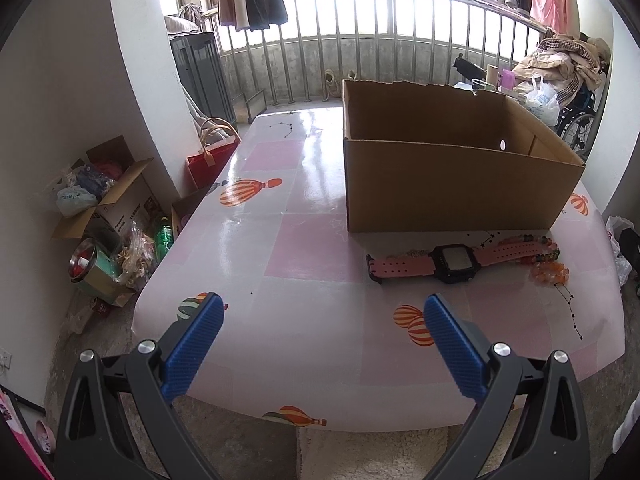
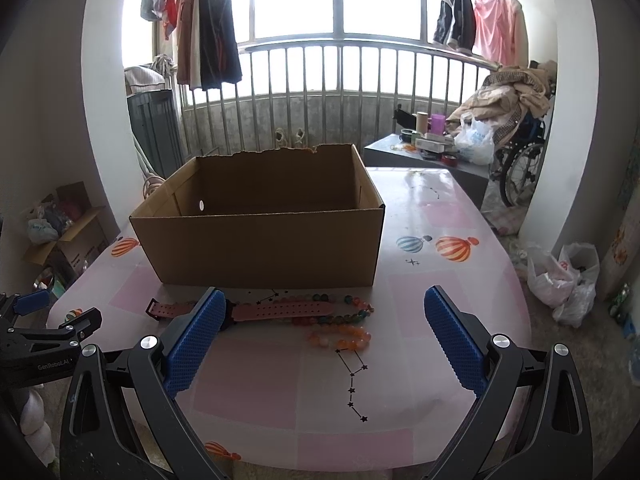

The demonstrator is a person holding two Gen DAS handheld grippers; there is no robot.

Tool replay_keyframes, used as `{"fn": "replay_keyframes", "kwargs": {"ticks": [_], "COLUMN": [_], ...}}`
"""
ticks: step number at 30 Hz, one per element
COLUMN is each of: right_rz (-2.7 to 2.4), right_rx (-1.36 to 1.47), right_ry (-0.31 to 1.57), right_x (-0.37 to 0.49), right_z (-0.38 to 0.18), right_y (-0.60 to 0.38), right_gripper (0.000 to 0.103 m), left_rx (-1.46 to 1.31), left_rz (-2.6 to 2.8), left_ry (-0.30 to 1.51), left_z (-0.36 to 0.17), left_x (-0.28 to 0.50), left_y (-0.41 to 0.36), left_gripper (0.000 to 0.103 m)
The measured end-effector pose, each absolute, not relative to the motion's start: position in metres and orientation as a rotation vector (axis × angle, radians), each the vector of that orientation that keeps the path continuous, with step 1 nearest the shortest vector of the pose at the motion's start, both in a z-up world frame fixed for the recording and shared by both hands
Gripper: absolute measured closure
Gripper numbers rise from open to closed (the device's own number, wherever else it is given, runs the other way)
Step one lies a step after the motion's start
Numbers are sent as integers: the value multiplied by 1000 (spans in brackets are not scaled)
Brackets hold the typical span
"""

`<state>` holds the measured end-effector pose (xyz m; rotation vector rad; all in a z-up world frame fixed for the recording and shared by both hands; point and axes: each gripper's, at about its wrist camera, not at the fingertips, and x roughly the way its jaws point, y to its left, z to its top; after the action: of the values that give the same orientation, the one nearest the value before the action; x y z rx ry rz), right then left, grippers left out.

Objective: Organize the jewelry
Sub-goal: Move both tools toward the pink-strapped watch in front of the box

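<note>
On the balloon-print tablecloth point(image 2: 420, 280), just before the empty cardboard box point(image 2: 260, 240), lie the pink-strap watch point(image 1: 452, 262) and bead bracelets point(image 2: 340, 330), untouched; my left gripper point(image 1: 320, 340) and right gripper point(image 2: 320, 340) hover wide apart, holding nothing, so I judge the first pick-up comes next.

In the right wrist view the right gripper's point(image 2: 320, 312) blue left finger point(image 2: 192, 344) is covering the face of the watch point(image 2: 280, 310) — only the pink straps are showing. The bracelets point(image 2: 340, 336) are too small for counting the strands. The cardboard box point(image 2: 260, 244) is hiding its own floor, and the left gripper point(image 2: 48, 320) is running off the left edge — its jaw state is showing only in its own view.
</note>
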<state>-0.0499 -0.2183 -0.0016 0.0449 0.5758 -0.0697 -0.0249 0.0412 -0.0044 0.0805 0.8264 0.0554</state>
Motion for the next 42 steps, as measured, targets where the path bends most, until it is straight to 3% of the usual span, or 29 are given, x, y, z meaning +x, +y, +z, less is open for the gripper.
{"fn": "replay_keyframes", "kwargs": {"ticks": [8, 20, 42], "right_rz": [-74, -56, -59], "right_rx": [48, 34, 34], "right_ry": [549, 420, 414], "right_x": [-55, -71, -71], "right_z": [0, 10, 9], "right_y": [-219, -209, -207], "right_gripper": [8, 8, 8], "left_rx": [59, 2, 20], "left_rz": [64, 45, 31], "left_ry": [786, 572, 563], "left_z": [3, 27, 24], "left_x": [-30, -49, -50], "left_y": [45, 39, 32], "left_gripper": [4, 4, 4]}}
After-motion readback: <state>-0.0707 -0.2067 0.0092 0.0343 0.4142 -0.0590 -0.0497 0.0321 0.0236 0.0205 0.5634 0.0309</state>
